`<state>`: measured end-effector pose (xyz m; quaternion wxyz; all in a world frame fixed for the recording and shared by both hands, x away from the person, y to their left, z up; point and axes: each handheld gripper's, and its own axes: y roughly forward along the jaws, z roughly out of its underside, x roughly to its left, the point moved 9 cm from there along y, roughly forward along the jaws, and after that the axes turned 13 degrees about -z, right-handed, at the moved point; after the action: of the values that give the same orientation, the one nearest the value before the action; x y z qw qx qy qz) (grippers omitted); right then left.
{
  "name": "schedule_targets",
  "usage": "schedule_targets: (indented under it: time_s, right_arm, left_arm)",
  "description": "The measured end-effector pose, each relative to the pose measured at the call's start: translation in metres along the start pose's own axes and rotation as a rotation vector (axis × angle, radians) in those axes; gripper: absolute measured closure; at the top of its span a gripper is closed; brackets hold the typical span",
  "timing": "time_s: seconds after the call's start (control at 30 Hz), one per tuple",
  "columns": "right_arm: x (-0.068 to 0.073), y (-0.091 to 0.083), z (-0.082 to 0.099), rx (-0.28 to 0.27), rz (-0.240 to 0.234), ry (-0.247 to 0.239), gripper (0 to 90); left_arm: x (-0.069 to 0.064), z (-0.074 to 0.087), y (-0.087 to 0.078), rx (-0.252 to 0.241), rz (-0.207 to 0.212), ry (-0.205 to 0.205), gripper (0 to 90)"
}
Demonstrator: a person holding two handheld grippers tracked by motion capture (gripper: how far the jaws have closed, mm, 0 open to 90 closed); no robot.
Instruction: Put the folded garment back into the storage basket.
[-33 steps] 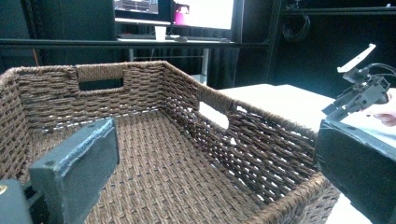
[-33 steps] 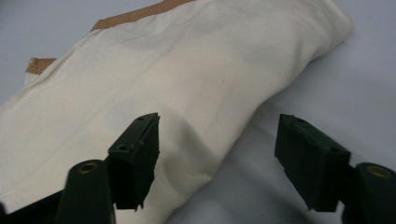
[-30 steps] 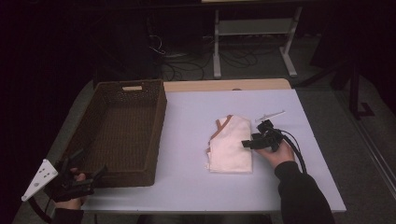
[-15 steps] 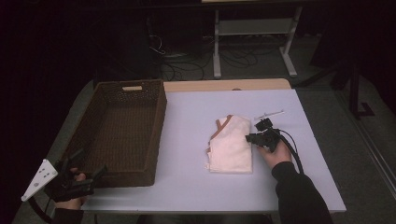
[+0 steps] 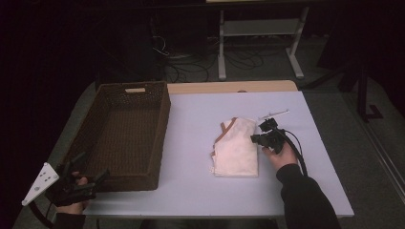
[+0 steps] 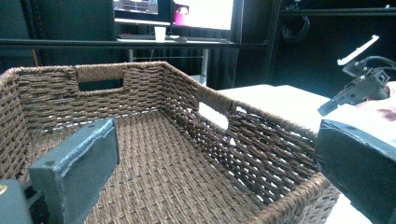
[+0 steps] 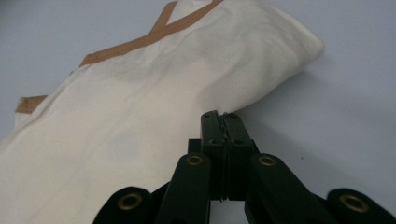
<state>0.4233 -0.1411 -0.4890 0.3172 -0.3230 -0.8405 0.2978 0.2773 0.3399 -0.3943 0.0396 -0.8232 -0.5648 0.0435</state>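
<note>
Pale desk [image 5: 191, 200] bears the cloth [image 5: 236, 148], its right edge seemingly pinched by the closed right claw [image 7: 222, 122], basket [image 5: 119, 133] leftward.

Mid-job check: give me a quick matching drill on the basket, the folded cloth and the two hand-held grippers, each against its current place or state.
Things:
1. brown woven wicker basket
2. folded cream cloth with tan trim
3. left hand-held gripper
4. right hand-held gripper

Places or states:
A. jaws pressed together at the cloth's edge
B. lying flat on the white table, right of the basket
C. jaws apart, at the basket's near corner
D. empty, on the table's left side

Pairs: 1-D, 2-B, 3-C, 4-A
</note>
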Motion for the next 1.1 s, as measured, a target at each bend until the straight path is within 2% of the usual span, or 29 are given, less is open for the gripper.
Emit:
schedule_targets:
  time_s: [0.13,0.3,0.63,1.1]
  right_arm:
    - [0.006,-0.010,-0.010,-0.034,-0.012,-0.009,87.9]
    - [0.014,-0.017,-0.022,-0.049,-0.022,-0.041,87.9]
    - [0.029,-0.031,-0.046,-0.100,-0.051,-0.072,87.9]
    - [0.038,-0.042,-0.062,-0.132,-0.081,-0.079,87.9]
  left_arm:
    - [0.000,0.000,0.000,0.000,0.000,0.001,0.0]
    - [0.000,0.000,0.000,-0.001,0.000,0.000,0.0]
    - [0.000,0.000,0.000,-0.002,0.001,-0.001,0.0]
    - [0.000,0.000,0.000,-0.002,0.001,-0.002,0.0]
